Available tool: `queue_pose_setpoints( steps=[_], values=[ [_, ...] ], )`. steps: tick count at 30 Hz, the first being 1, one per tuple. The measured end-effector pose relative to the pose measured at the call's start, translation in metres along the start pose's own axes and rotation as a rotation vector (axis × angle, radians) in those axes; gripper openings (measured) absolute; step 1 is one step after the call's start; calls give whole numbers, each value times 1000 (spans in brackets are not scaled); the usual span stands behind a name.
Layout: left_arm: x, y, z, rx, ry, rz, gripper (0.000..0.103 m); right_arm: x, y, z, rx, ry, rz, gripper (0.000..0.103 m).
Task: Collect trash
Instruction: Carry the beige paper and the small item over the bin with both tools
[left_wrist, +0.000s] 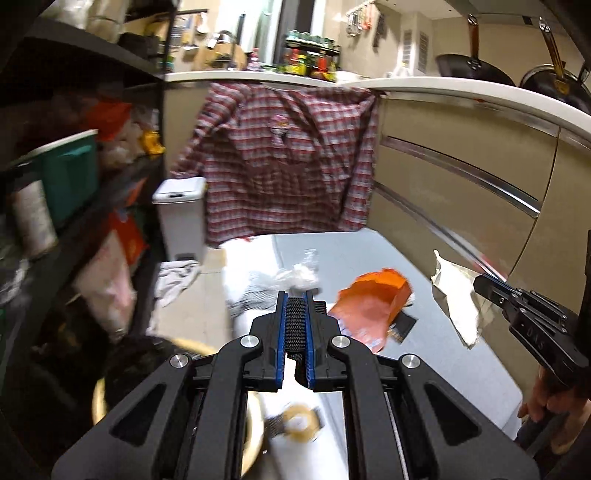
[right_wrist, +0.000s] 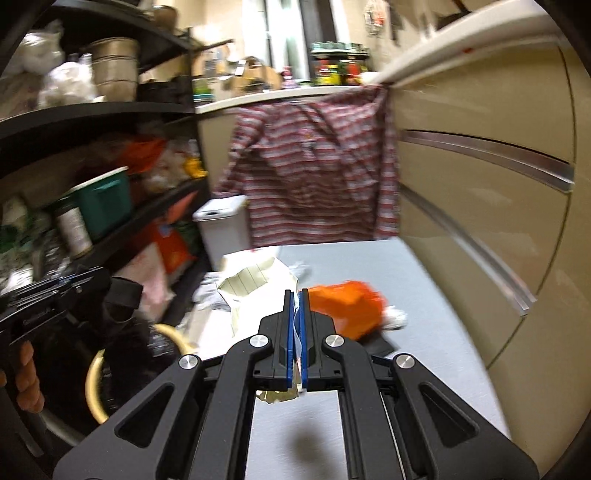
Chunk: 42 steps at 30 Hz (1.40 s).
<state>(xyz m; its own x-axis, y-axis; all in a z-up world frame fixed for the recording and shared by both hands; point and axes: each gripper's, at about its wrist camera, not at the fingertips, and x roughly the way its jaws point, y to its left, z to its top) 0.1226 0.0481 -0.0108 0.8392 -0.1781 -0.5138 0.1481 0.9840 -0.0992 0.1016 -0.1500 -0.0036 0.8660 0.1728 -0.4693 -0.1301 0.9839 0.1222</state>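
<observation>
My left gripper (left_wrist: 295, 297) is shut on a black mesh strip (left_wrist: 295, 321) and holds it above the left edge of the grey table (left_wrist: 443, 354). My right gripper (right_wrist: 295, 293) is shut on a crumpled sheet of lined yellow paper (right_wrist: 255, 284), lifted above the table; it also shows in the left wrist view (left_wrist: 458, 291). An orange wrapper (left_wrist: 373, 299) lies on the table, also in the right wrist view (right_wrist: 347, 310). A crumpled clear plastic wad (left_wrist: 299, 277) lies beyond my left fingers. A tape roll (left_wrist: 299, 424) shows below the left gripper.
A round bin with a black liner (left_wrist: 140, 362) stands by the table's left side, also in the right wrist view (right_wrist: 110, 369). A white pedal bin (left_wrist: 181, 218) stands further back. Black shelves (left_wrist: 92, 206) line the left. Beige cabinets (left_wrist: 461, 177) line the right. A plaid shirt (left_wrist: 288, 158) hangs from the counter.
</observation>
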Motion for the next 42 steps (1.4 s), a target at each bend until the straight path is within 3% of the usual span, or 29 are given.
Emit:
queue_pose_setpoints(
  steps=[9, 18, 36, 42],
  values=[
    [-50, 50, -38, -56, 22, 125, 8, -12, 73, -30, -62, 29, 124, 3],
    [-68, 84, -56, -99, -2, 127, 8, -5, 113, -61, -121, 90, 168, 3],
    [-62, 116, -58, -136, 21, 206, 8, 24, 157, -62, -133, 125, 204, 3],
    [-44, 127, -58, -139, 73, 258, 8, 45, 168, -63, -88, 161, 220, 3]
  ],
)
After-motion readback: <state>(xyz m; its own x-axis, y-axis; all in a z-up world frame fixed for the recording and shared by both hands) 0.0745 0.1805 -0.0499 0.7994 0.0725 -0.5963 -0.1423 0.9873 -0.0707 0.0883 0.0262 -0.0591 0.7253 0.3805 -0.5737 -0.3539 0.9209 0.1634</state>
